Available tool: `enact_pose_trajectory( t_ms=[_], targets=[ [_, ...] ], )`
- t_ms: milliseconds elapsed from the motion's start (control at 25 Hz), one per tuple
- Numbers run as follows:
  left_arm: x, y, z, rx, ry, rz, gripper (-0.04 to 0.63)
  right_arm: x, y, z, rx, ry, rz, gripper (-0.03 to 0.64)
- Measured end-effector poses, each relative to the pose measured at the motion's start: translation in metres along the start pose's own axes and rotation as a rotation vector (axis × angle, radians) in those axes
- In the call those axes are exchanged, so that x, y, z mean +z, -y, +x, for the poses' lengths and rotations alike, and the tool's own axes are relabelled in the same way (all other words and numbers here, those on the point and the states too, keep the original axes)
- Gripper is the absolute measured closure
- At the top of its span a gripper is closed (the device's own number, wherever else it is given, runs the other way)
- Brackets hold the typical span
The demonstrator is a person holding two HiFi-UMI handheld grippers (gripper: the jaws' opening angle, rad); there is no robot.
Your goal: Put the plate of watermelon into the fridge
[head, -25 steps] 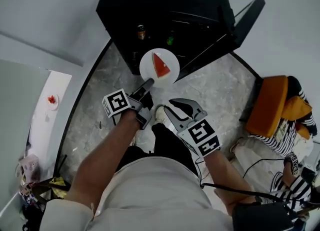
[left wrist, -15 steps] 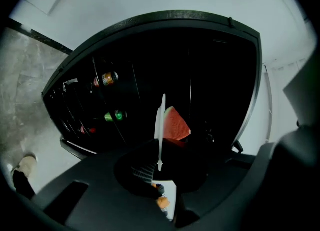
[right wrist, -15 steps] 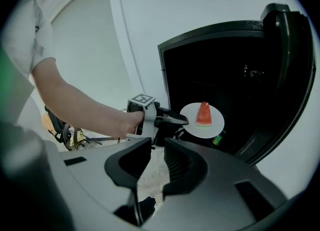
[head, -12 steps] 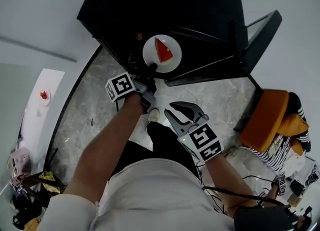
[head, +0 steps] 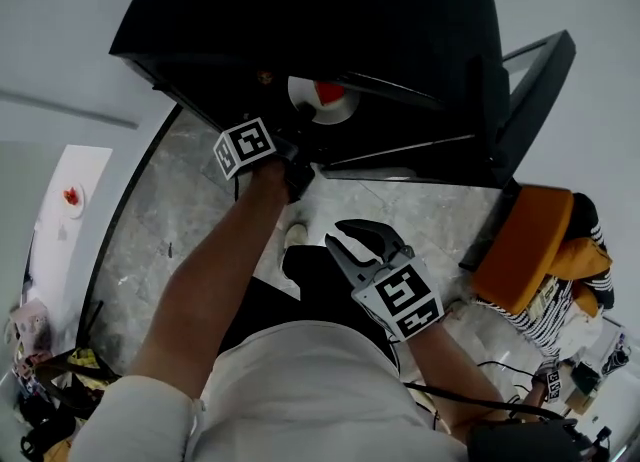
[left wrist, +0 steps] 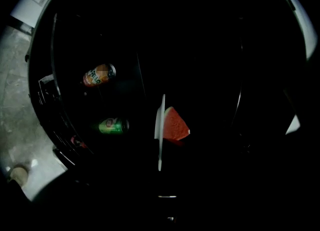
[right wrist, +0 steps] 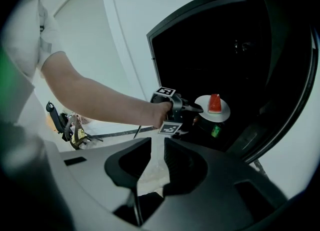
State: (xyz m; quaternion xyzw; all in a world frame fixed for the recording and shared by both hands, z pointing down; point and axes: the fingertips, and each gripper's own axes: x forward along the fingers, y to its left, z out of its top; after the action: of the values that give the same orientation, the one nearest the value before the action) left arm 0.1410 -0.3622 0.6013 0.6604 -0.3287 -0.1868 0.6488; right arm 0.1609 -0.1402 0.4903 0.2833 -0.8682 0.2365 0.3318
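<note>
A white plate (head: pixel 335 105) with a red watermelon wedge (head: pixel 328 91) sits just inside the black fridge (head: pixel 300 20), partly hidden under its top edge. My left gripper (head: pixel 298 142) is shut on the plate's near rim. In the left gripper view the plate (left wrist: pixel 160 130) appears edge-on with the wedge (left wrist: pixel 175 125) beside it, and the jaws are lost in the dark. The right gripper view shows the plate (right wrist: pixel 212 110) level at the fridge's mouth. My right gripper (head: pixel 352 242) hangs lower, over the floor, jaws slightly apart and empty.
An orange can (left wrist: pixel 99 74) and a green can (left wrist: pixel 112 125) lie inside the fridge. The fridge door (head: pixel 530 90) stands open to the right. An orange bag (head: pixel 525 240) and a person in stripes (head: pixel 570 320) are at the right. A white table (head: pixel 60 230) stands left.
My left gripper has carried the plate forward and down into the fridge's opening, so the plate now shows only partly. The right gripper has drifted slightly lower.
</note>
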Motion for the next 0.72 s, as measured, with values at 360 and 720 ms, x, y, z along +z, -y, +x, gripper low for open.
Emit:
enact_pose_trajectory(
  t_ms=[360,720],
  targets=[
    [0.006,-0.016,0.027,0.059,-0.025,0.006,0.569,-0.01,0.01,0.0,-0.01,-0.008,0.039,0.528],
    [0.008,-0.022,0.031,0.18,-0.062,0.075,0.566,-0.013,0.009,0.002,-0.01,-0.01,0.06,0.528]
  ],
)
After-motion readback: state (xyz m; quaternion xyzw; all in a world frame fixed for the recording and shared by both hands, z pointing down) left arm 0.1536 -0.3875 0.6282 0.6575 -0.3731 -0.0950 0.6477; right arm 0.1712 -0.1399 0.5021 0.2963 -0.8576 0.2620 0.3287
